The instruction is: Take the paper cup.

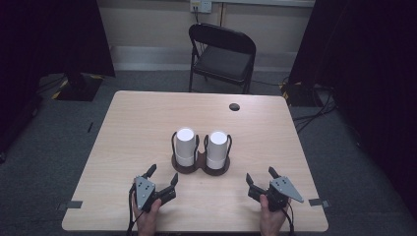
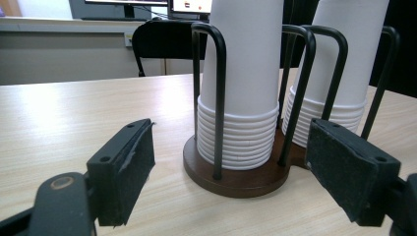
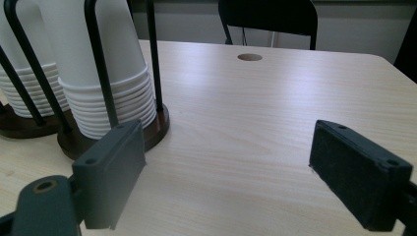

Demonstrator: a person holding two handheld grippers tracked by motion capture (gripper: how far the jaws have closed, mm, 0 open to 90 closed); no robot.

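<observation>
Two stacks of upside-down white paper cups stand in a dark wooden double holder (image 1: 187, 167) with black wire loops at the table's middle: the left stack (image 1: 185, 146) and the right stack (image 1: 217, 149). My left gripper (image 1: 163, 174) rests open near the front edge, left of the holder, nothing between its jaws. In the left gripper view the left stack (image 2: 246, 73) and the holder's base (image 2: 236, 179) sit just ahead. My right gripper (image 1: 261, 175) stands open to the holder's right, empty. The right gripper view has the right stack (image 3: 105, 69) off to its left.
The light wooden table (image 1: 142, 123) has a round cable hole (image 1: 234, 106) at its far side. A black folding chair (image 1: 221, 56) stands behind the table. Dark curtains flank both sides, and cables lie on the grey floor at the right.
</observation>
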